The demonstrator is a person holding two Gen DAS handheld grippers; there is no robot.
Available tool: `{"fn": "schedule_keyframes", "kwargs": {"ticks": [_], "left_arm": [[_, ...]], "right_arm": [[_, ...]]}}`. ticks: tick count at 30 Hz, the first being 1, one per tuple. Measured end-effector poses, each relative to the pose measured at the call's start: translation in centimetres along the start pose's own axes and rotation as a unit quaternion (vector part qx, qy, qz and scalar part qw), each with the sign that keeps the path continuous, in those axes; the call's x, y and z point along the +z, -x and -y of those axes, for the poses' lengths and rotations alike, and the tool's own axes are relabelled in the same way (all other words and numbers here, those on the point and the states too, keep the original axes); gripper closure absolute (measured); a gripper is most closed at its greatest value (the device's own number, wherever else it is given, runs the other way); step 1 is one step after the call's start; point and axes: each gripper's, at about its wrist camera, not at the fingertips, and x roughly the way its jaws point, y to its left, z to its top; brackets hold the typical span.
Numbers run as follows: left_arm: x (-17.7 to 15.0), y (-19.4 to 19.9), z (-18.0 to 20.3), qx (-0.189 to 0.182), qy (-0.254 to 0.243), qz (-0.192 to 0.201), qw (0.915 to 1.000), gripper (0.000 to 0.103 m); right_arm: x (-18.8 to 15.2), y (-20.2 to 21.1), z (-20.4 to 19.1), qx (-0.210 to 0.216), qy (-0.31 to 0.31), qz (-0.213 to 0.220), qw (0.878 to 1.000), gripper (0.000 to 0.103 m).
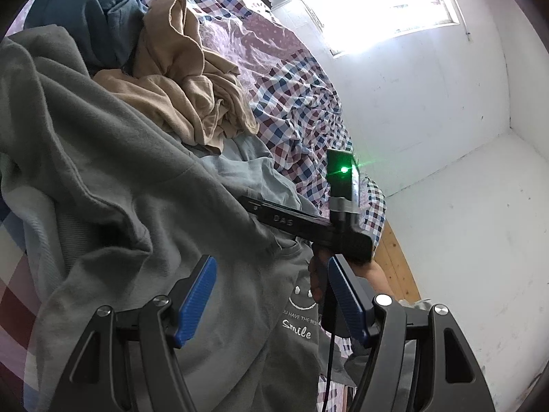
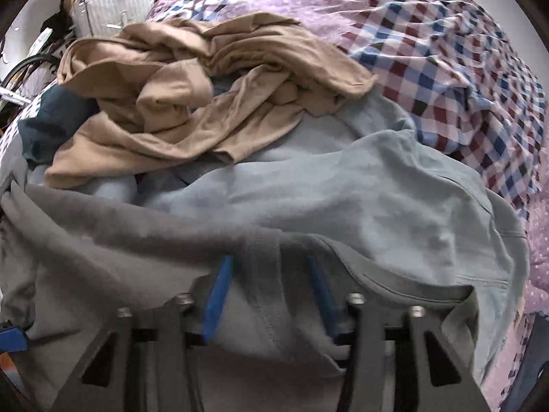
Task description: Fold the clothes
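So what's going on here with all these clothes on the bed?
A person is sorting laundry on a checked bed cover with a handheld gripper in each hand. The right gripper has a fold of the grey sweatshirt between its blue pads, though whether they pinch it is unclear. The left gripper is open and holds nothing. A tan garment and a light blue one lie crumpled behind, not yet folded.

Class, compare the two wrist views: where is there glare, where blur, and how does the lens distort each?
Left wrist view: the window is blown out to white glare, the grey sweatshirt stays sharp, and the walls bow. Right wrist view: even, duller light, motion blur smears the tan garment and checked sheet; both have dark fisheye corners.
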Motion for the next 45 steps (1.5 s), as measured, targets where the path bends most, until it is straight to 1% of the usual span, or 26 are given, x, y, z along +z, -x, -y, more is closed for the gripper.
{"fn": "schedule_keyframes", "kwargs": {"ticks": [1,3,6,7,9,12,13,16,17,19,22,25,26,27,28,29,30,33,35,39,43,44,45], "left_arm": [[0.0,0.0,0.0,0.0,0.001,0.0,1.0,0.031],[0.0,0.0,-0.1,0.001,0.003,0.001,1.0,0.031],[0.0,-0.1,-0.2,0.003,0.005,0.001,1.0,0.031],[0.0,-0.1,-0.1,0.003,0.004,0.0,1.0,0.031],[-0.1,-0.2,0.0,0.005,0.002,-0.001,1.0,0.031],[-0.1,-0.2,-0.1,0.005,0.003,-0.002,1.0,0.031],[-0.2,-0.3,-0.1,0.006,0.004,-0.003,1.0,0.031],[-0.2,-0.4,-0.1,0.009,0.005,-0.003,0.9999,0.031],[-0.3,-0.4,-0.2,0.01,0.005,-0.004,0.9999,0.031],[-0.3,-0.4,-0.2,0.012,0.006,-0.004,0.9999,0.031],[-0.4,-0.5,-0.2,0.015,0.007,-0.005,0.9999,0.031],[-0.4,-0.6,-0.3,0.019,0.009,-0.004,0.9998,0.031],[-0.4,-0.5,-0.4,0.02,0.011,-0.002,0.9997,0.031],[-0.4,-0.5,-0.5,0.02,0.013,-0.001,0.9997,0.031],[-0.4,-0.5,-0.6,0.02,0.014,0.0,0.9997,0.031],[-0.4,-0.6,-0.6,0.021,0.015,0.001,0.9997,0.031],[-0.3,-0.6,-0.7,0.021,0.016,0.002,0.9996,0.031],[-0.3,-0.8,-0.7,0.022,0.017,0.002,0.9996,0.031],[-0.3,-0.8,-0.7,0.021,0.018,0.002,0.9996,0.031],[-0.3,-0.8,-0.8,0.018,0.022,0.002,0.9996,0.031],[-0.1,-0.7,-0.9,0.015,0.027,0.003,0.9995,0.031],[-0.1,-0.6,-1.0,0.014,0.03,0.004,0.9995,0.031],[0.0,-0.5,-1.1,0.013,0.032,0.005,0.9994,0.031]], "right_arm": [[-0.1,-0.2,-0.1,0.003,0.005,-0.005,1.0,0.097],[-0.6,0.1,-1.0,-0.004,0.025,0.003,1.0,0.1],[-1.6,1.5,-1.9,-0.009,0.044,0.024,0.999,0.1],[-2.2,2.5,-2.1,-0.009,0.052,0.038,0.998,0.1],[-4.0,4.7,-2.4,-0.005,0.061,0.062,0.996,0.1],[-7.1,6.9,-2.5,0.008,0.061,0.073,0.995,0.1],[-8.6,7.5,-2.4,0.015,0.058,0.074,0.995,0.1],[-12.9,7.9,-3.1,0.04,0.054,0.058,0.996,0.1],[-14.1,7.8,-3.6,0.04,0.057,0.048,0.996,0.098],[-16.0,7.1,-4.3,0.043,0.057,0.022,0.997,0.098],[-17.7,7.5,-4.4,0.049,0.043,-0.003,0.998,0.097],[-17.5,10.0,-4.1,0.062,0.04,0.022,0.997,0.095],[-17.1,10.9,-3.9,0.064,0.038,0.035,0.997,0.09],[-16.3,11.8,-3.6,0.062,0.037,0.05,0.996,0.082],[-15.6,12.6,-3.3,0.06,0.037,0.063,0.995,0.076],[-14.7,12.8,-3.2,0.059,0.043,0.068,0.995,0.059],[-13.9,13.0,-3.1,0.057,0.048,0.072,0.995,0.053],[-11.4,13.6,-2.8,0.053,0.065,0.083,0.993,0.052],[-9.8,12.8,-2.7,0.053,0.088,0.064,0.993,0.053],[-7.9,10.5,-2.7,0.067,0.12,0.019,0.99,0.054],[-7.4,7.9,-3.3,0.069,0.159,-0.041,0.984,0.054],[-7.4,7.3,-3.5,0.07,0.169,-0.055,0.982,0.057],[-7.6,7.1,-3.7,0.074,0.174,-0.062,0.98,0.065]]}}
